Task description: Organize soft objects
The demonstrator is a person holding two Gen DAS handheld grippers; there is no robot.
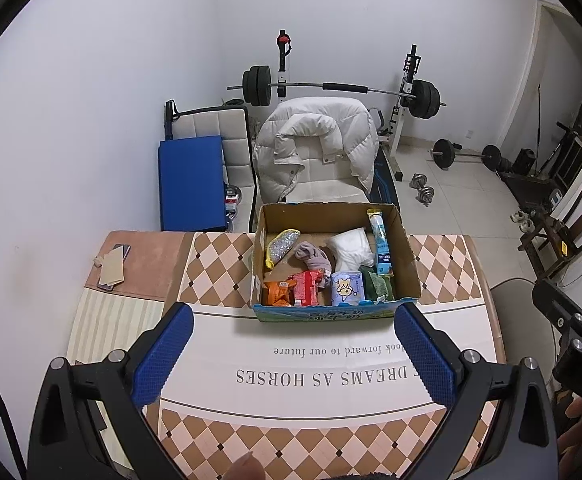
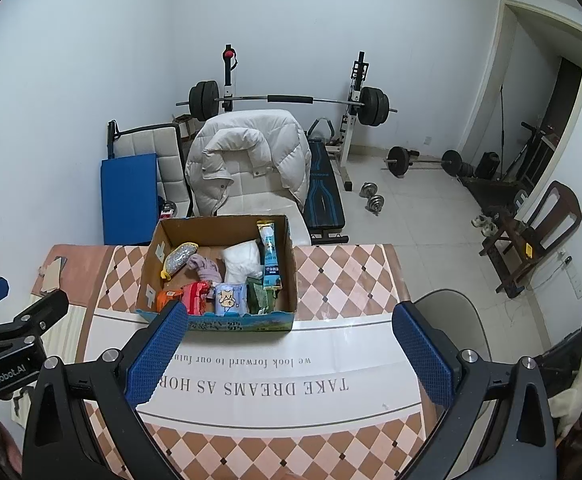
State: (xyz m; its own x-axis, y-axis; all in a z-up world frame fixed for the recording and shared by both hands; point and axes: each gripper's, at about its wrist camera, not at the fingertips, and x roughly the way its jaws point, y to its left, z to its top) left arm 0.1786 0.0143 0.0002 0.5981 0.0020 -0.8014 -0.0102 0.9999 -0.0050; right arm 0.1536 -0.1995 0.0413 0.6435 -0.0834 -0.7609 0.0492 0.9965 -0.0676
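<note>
An open cardboard box (image 1: 411, 264) (image 2: 153, 264) stands on the table's far side. It holds a silver-yellow pouch (image 1: 281, 246) (image 2: 179, 258), a mauve cloth (image 1: 313, 258) (image 2: 207, 266), a white soft bundle (image 1: 351, 250) (image 2: 245, 260), orange (image 1: 277, 294) and red (image 1: 307, 286) snack packs, a blue tissue pack (image 1: 345, 288) (image 2: 230, 298), a green pack (image 1: 379, 286) and a tall blue tube pack (image 1: 381, 246) (image 2: 271, 260). My left gripper (image 1: 293, 360) is open and empty, short of the box. My right gripper (image 2: 291, 356) is open and empty, right of the box's front.
The table (image 1: 323, 364) carries a checkered cloth with printed text. A phone and card (image 1: 113, 266) lie at its far left. Behind stand a chair with a white jacket (image 1: 317, 148), a blue mat (image 1: 191, 180), a barbell rack and dumbbells (image 1: 423, 190). A grey chair (image 2: 457, 320) stands at the right.
</note>
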